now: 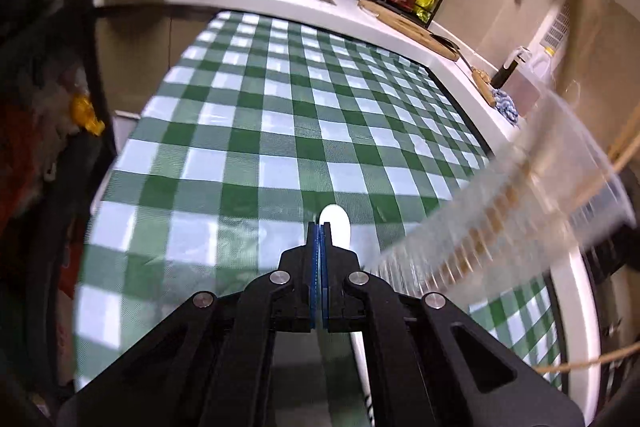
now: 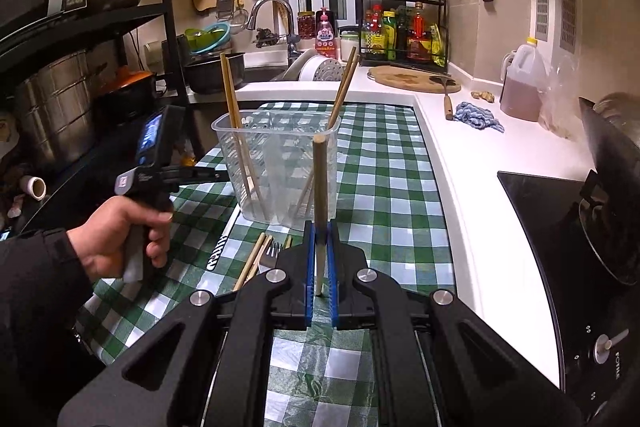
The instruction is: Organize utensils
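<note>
A clear plastic utensil holder (image 2: 276, 163) stands on the green checked tablecloth (image 2: 384, 187) with chopsticks (image 2: 236, 123) leaning inside. My right gripper (image 2: 320, 231) is shut on a single wooden chopstick (image 2: 319, 195), held upright just in front of the holder. More chopsticks (image 2: 254, 259) and a fork (image 2: 272, 251) lie on the cloth left of it. My left gripper (image 1: 320, 227) is shut on a white spoon (image 1: 338, 225), whose bowl pokes past the fingertips. In the left wrist view the holder (image 1: 520, 195) is a blur at right. The hand-held left gripper (image 2: 160, 167) shows left of the holder.
A white counter (image 2: 472, 155) runs along the right with a blue cloth (image 2: 478, 119), a cutting board (image 2: 412, 79) and an oil jug (image 2: 522, 83). A black stove (image 2: 560, 227) is at right. The sink and spice rack (image 2: 404, 27) are at the back. Pots stand on shelves at left.
</note>
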Action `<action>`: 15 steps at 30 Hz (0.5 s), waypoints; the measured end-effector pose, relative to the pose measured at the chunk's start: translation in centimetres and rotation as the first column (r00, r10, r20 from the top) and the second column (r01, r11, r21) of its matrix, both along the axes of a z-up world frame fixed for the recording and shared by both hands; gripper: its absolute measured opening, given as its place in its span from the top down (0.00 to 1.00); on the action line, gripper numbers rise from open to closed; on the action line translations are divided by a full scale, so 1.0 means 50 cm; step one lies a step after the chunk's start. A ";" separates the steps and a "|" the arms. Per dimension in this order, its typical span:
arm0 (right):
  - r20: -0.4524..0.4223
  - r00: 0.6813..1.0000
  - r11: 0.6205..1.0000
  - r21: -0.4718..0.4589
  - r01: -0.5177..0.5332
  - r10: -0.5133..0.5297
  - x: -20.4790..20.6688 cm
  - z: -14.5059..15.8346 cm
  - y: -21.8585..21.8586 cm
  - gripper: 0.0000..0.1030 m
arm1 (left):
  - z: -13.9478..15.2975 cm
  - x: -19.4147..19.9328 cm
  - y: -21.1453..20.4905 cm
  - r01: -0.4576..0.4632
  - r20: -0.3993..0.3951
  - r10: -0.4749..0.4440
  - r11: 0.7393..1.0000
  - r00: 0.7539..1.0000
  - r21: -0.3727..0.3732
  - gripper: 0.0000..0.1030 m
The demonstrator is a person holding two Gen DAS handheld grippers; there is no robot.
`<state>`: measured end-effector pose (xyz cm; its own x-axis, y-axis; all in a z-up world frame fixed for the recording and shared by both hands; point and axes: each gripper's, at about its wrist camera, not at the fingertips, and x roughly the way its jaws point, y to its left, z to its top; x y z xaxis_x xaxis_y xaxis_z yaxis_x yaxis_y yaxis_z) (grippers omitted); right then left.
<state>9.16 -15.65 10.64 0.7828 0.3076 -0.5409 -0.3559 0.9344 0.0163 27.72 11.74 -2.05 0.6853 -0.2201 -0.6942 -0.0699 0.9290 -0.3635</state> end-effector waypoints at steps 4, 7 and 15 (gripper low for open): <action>0.001 1.000 1.000 -0.004 -0.002 0.002 -0.001 -0.001 0.002 0.94 | -0.023 0.025 0.004 0.004 -0.037 -0.006 0.998 0.999 -0.066 1.00; 0.002 1.000 1.000 -0.008 -0.005 0.005 -0.001 0.000 0.004 0.94 | -0.031 0.037 -0.005 0.014 -0.045 -0.017 0.998 0.999 -0.068 0.99; 0.002 1.000 1.000 -0.010 -0.010 0.010 -0.002 0.000 0.006 0.94 | -0.048 0.064 -0.003 -0.005 -0.082 0.000 0.998 0.997 -0.065 0.98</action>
<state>9.06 -15.35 10.66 0.7806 0.3102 -0.5426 -0.3656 0.9307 0.0061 30.90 11.58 -4.44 0.6272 -0.2649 -0.7324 -0.1046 0.9032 -0.4163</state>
